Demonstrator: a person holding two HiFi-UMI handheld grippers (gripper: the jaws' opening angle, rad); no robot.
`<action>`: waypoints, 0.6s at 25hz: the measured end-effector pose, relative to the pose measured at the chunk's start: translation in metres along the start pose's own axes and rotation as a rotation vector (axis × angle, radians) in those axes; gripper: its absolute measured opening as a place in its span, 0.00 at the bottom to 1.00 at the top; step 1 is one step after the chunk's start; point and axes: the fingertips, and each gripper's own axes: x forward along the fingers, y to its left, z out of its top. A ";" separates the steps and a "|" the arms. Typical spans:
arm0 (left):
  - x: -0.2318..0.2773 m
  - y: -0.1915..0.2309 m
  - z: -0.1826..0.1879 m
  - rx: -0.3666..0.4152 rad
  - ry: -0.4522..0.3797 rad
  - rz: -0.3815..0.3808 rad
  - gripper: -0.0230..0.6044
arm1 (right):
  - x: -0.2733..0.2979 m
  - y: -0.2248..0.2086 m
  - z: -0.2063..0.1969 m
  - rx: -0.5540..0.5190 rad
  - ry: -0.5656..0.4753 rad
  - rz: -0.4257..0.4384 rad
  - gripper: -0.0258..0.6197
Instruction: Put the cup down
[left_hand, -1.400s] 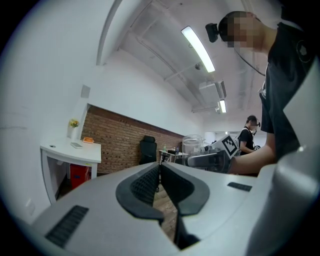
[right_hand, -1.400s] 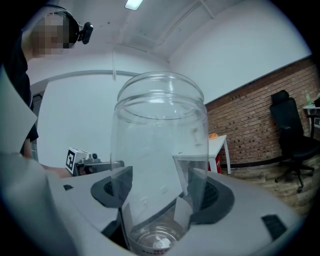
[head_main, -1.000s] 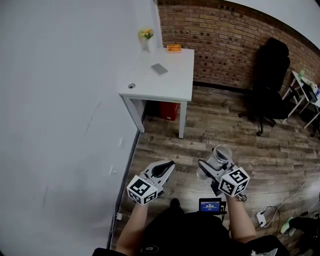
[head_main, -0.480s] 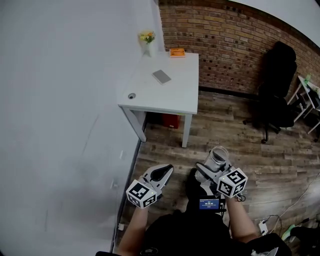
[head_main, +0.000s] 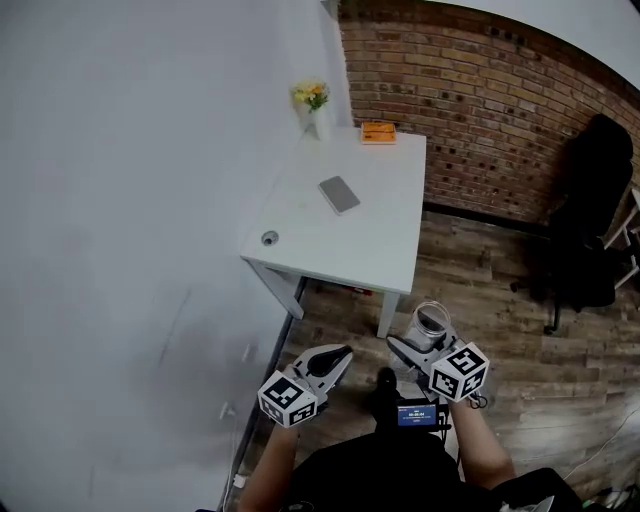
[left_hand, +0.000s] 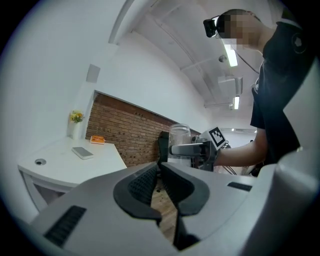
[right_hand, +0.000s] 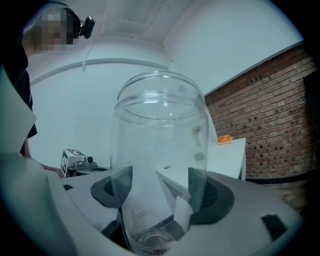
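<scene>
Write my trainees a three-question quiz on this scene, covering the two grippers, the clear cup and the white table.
1. True or false: the left gripper is shut with nothing between its jaws.
2. What does the right gripper grip? A) a tall clear cup; B) a small orange box; C) a flat grey slab.
3. Name what stands at the far corner of the white table, against the white wall.
Key: 1 true; 2 A; 3 a white vase of yellow flowers.
</scene>
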 end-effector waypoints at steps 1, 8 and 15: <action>0.012 0.016 0.007 0.000 -0.002 0.007 0.07 | 0.013 -0.014 0.008 -0.003 0.003 0.009 0.59; 0.091 0.102 0.060 0.003 -0.054 0.091 0.10 | 0.071 -0.094 0.051 -0.001 0.029 0.071 0.59; 0.139 0.140 0.079 -0.001 -0.039 0.098 0.14 | 0.110 -0.145 0.075 0.014 0.028 0.102 0.59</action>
